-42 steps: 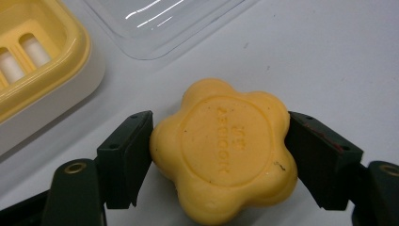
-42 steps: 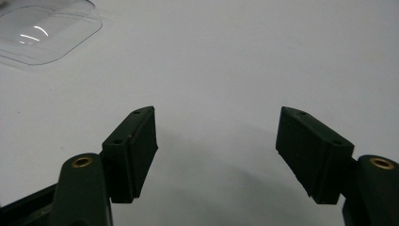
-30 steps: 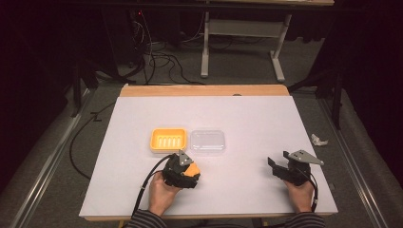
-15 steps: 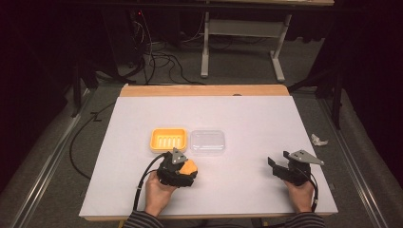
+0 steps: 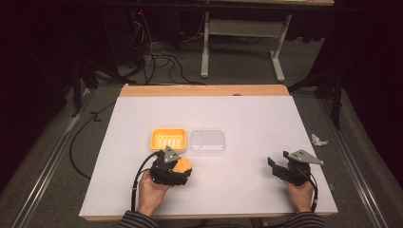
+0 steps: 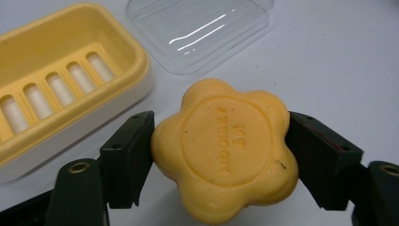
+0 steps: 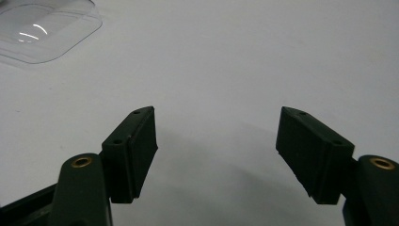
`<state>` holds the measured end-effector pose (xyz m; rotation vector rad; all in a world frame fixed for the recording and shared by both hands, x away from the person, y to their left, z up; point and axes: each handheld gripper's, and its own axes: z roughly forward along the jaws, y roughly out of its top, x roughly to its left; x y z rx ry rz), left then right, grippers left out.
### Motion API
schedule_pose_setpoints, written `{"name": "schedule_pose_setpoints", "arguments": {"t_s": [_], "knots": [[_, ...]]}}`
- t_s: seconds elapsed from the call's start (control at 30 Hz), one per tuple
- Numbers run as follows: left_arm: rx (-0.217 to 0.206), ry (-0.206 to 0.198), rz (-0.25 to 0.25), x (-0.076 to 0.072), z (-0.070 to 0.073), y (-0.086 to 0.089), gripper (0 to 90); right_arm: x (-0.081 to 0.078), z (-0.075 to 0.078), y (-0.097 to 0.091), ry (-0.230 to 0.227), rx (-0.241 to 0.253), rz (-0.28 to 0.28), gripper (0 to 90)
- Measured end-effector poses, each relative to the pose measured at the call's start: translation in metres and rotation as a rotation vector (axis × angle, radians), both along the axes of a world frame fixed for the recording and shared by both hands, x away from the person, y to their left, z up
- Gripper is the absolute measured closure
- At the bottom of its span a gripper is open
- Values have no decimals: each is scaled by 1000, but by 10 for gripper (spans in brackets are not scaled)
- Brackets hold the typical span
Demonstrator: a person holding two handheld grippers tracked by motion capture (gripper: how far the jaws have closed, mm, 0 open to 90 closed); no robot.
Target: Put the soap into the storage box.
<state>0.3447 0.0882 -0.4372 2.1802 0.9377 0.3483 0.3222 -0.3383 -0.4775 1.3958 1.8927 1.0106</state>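
Left gripper [image 5: 177, 167] nearer now, around soap [image 6: 226, 148], tilted.

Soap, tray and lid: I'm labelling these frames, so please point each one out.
Soap [image 6: 226, 149], left gripper view, its stamped top face.
Tray [image 6: 70, 56], left gripper view, its slotted floor.
Lid [image 5: 207, 141], high view, its clear middle.

Left gripper [image 5: 177, 167] low over the near part of the table, held from behind by the left hand [image 5: 153, 190]; both black jaws pressed on the two sides of one held piece, seen close in the left gripper view [image 6: 221, 150]. Right gripper [image 5: 278, 167] near the right front edge, gripped by the right hand [image 5: 300, 194], pointing left and forward. In the right gripper view [image 7: 219, 155], jaws spread wide, nothing between them. Striped sleeves at both wrists.
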Motion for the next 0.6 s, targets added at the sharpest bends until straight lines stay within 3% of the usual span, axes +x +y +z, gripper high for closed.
{"name": "schedule_pose_setpoints", "arguments": {"t_s": [0.2,0.6], "knots": [[-19,-1,17,2,4,7,274,0,0,0,4,0,0,299],[-8,-16,44,5,11,17,274,1,0,0,-1,0,2,298]]}}
